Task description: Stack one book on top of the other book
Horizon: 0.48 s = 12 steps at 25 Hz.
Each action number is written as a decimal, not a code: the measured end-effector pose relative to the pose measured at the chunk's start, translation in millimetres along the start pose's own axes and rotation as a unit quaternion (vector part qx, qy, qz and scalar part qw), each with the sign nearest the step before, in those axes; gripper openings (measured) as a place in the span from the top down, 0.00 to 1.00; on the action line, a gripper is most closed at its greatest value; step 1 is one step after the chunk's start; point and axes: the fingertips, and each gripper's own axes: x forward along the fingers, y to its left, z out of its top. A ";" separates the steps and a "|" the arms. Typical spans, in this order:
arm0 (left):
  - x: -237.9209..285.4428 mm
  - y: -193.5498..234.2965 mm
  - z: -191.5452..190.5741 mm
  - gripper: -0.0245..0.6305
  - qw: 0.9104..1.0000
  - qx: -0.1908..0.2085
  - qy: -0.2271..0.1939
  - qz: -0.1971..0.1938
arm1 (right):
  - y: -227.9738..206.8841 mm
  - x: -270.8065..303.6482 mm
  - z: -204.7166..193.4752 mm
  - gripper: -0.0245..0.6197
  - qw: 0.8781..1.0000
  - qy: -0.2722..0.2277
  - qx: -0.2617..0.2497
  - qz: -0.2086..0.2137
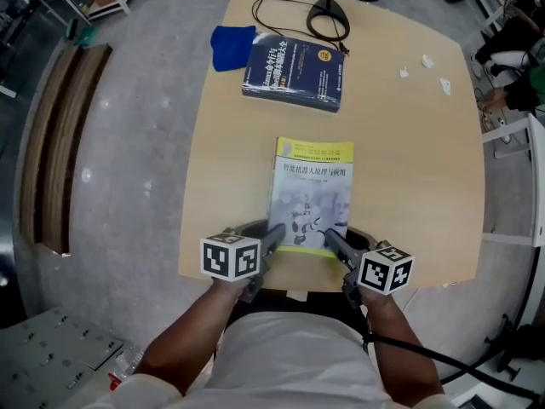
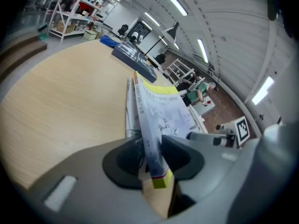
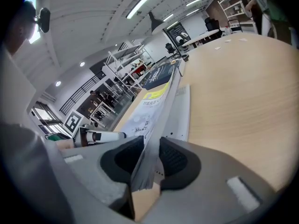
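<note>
Yellow book (image 1: 312,196) at near edge of bench (image 1: 409,160), near corners clamped: left hand-held gripper (image 1: 274,235) closed on one, right hand-held gripper (image 1: 330,240) on other. Blue book (image 1: 294,72) well apart.

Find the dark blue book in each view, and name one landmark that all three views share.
Head view: dark blue book, top centre, beside a blue cloth.
Left gripper view: upper middle, beyond the yellow-and-white book.
Right gripper view: upper middle, past that book's far end.
Shared landmark: the yellow-and-white book.

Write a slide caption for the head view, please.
Left tongs and right tongs grip the yellow book by its near edge; blue book lies beyond.
</note>
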 end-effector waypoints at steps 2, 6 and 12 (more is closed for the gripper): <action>1.1 2.6 -1.0 0.75 1.000 0.001 0.004 0.001 | -1.2 1.4 -0.6 0.79 1.000 -0.002 0.001 -0.001; 1.4 3.3 0.4 0.75 1.000 0.003 0.006 -0.001 | -3.5 2.8 0.0 0.79 1.000 -0.003 0.004 -0.002; -0.5 5.8 1.1 0.74 1.000 0.010 0.005 0.007 | -5.9 5.2 -1.7 0.79 1.000 -0.004 0.013 -0.002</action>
